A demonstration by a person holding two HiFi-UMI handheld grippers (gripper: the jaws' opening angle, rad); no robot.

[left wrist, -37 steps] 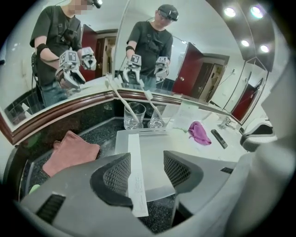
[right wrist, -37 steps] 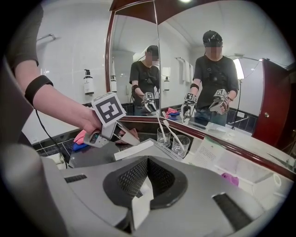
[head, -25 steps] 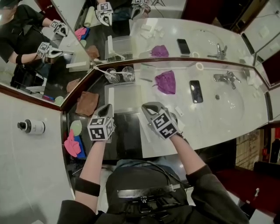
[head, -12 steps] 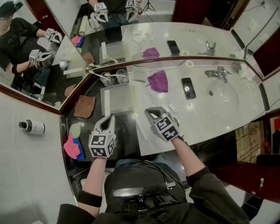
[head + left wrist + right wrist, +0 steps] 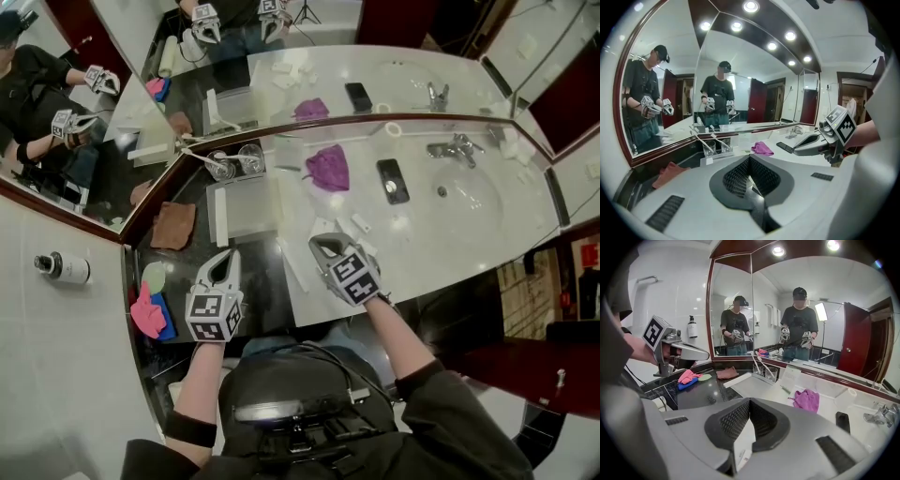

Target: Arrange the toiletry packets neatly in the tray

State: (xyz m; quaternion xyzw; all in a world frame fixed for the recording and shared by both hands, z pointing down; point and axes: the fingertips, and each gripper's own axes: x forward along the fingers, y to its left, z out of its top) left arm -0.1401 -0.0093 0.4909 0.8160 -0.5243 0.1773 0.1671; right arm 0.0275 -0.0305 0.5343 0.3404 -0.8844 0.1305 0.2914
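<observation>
**Marble vanity, packets still outside the tray**

Both tongs are closed and carry nothing. The left tongs [image 5: 231, 255] hover over the black stone with pads pressed tight. The right tongs [image 5: 319, 244] hang above the near edge of the white counter [image 5: 441, 253], pads all but touching and nothing pinched at the tips.

Just beyond the right tips a square packet [image 5: 322, 225] lies flat. A slim packet [image 5: 360, 222] lies near it to the right, its long axis running diagonally, upper left to lower right in the head view. Neither lines up with the tray [image 5: 255, 211]. The tray sits farther back and to the left, where black stone meets white, and looks bare apart from a white bar [image 5: 220, 216] along its left side.

The packets look thin, light and slick-wrapped. Lying flat on polished stone, they would likely skate away from a jaw. A corner or short edge seems the best hold, with a light pinch so the wrapper does not crumple.
</observation>
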